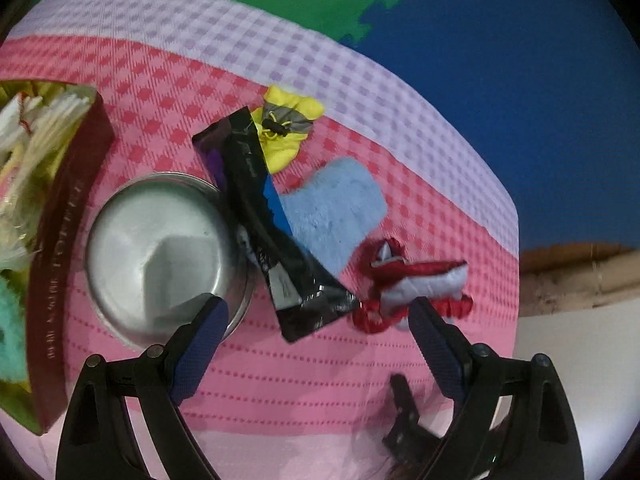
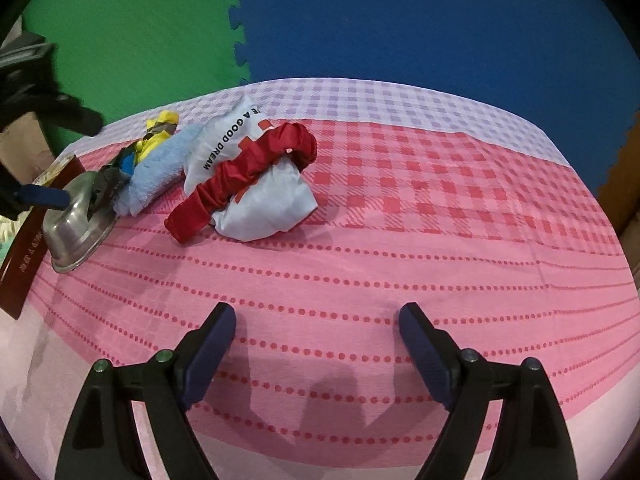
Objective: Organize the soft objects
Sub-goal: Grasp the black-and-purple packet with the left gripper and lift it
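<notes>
Left gripper open, empty, above the black packet and bowl. Right gripper open, empty, over bare cloth. Soft pillow, towel lie heaped; risk: snagging the packet, tipping the bowl.

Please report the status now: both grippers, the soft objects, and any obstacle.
Left gripper open, empty, over black packet. Right gripper open, empty, short of white-and-red cloth item. Blue plush cloth and yellow item loose beside metal bowl.

Right gripper wide apart above pink cloth; white pillow with red frill lies beyond, beside blue towel.
</notes>
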